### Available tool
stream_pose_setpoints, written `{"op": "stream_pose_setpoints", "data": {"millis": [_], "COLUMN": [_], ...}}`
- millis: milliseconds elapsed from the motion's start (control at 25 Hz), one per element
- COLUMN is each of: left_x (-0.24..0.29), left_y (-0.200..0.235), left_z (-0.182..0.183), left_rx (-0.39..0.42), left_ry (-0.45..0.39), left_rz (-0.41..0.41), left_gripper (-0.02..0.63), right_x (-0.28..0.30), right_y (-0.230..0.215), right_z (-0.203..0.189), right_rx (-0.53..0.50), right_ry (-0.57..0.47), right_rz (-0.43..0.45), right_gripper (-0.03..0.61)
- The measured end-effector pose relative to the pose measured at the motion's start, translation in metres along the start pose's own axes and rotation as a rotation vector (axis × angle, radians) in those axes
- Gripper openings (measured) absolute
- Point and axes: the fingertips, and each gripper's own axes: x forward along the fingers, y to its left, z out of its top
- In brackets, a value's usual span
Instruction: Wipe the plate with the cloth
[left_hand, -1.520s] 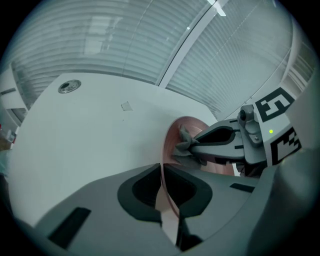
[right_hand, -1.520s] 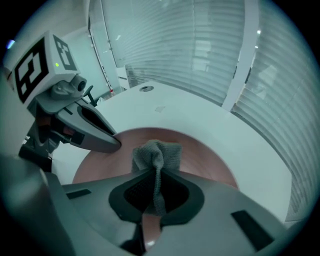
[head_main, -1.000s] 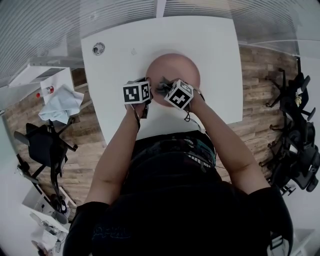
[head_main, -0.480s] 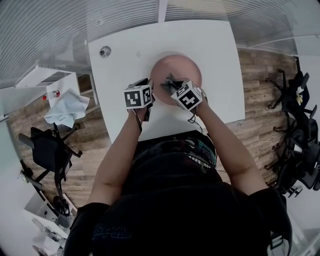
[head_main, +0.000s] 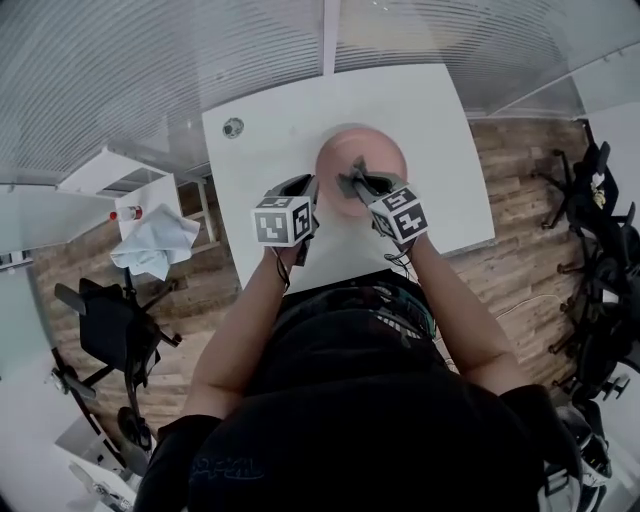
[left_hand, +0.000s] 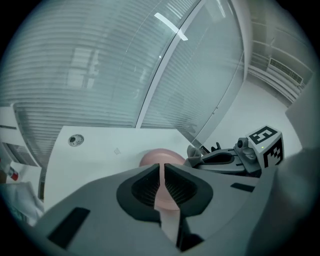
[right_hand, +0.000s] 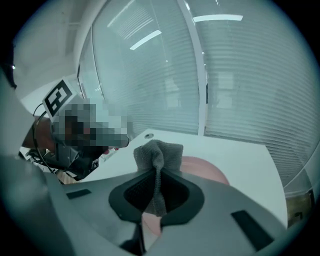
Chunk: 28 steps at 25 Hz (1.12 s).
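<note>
Fabric (head_main: 152, 240), pale blue and crumpled, lies on a small white stand (head_main: 140, 192) off the table, well to the left of the left gripper (left_hand: 161, 170), with a red-capped bottle (head_main: 124, 213) just beside it. On the white table (head_main: 430, 110) a small round fitting (head_main: 233, 127) sits ahead of that gripper and to its left, well apart from it. The left gripper points forward and down above the table's near part. Its jaws have just been closing and stand only a narrow slit apart, with nothing gripped between them. Through the slit shows the pink of the plate (head_main: 378, 148), which lies flat on the table just ahead of this gripper's tips and a little to their right. The part of the plate's face that shows is plain pink. The right gripper (right_hand: 157, 175) hangs over the plate's near rim, angled down like the other. Its jaws are clamped on the grey cloth (right_hand: 159, 147), pinched in a fold between the pads. A bunched end of the cloth stands out past the tips, and beyond it lies the plate, ahead and slightly to the right.
</note>
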Motion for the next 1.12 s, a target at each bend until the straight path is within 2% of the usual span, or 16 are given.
{"op": "stream_pose_setpoints", "data": {"millis": [160, 520, 720, 960, 1120], "left_x": [-0.033, -0.082, -0.094, -0.113, -0.114], "left_y": [-0.018, -0.050, -0.063, -0.083, -0.106], "left_z": [0.011, 0.018, 0.013, 0.014, 0.023], "left_rx": [0.061, 0.142, 0.218, 0.244, 0.246], "left_ry": [-0.069, -0.175, -0.221, -0.315, -0.348], "left_rz": [-0.043, -0.107, -0.094, -0.099, -0.086], "left_gripper": [0.017, 0.017, 0.017, 0.017, 0.015], "right_x": [-0.031, -0.079, -0.104, -0.120, -0.139], "right_y": [0.021, 0.053, 0.065, 0.069, 0.060], "right_z": [0.021, 0.050, 0.053, 0.044, 0.045], "right_rx": [0.015, 0.019, -0.008, -0.018, -0.042], "right_ry": [-0.107, -0.268, -0.316, -0.333, -0.355], "right_rz": [0.005, -0.029, -0.024, -0.007, 0.007], "right_gripper": [0.037, 0.037, 0.037, 0.037, 0.037]}}
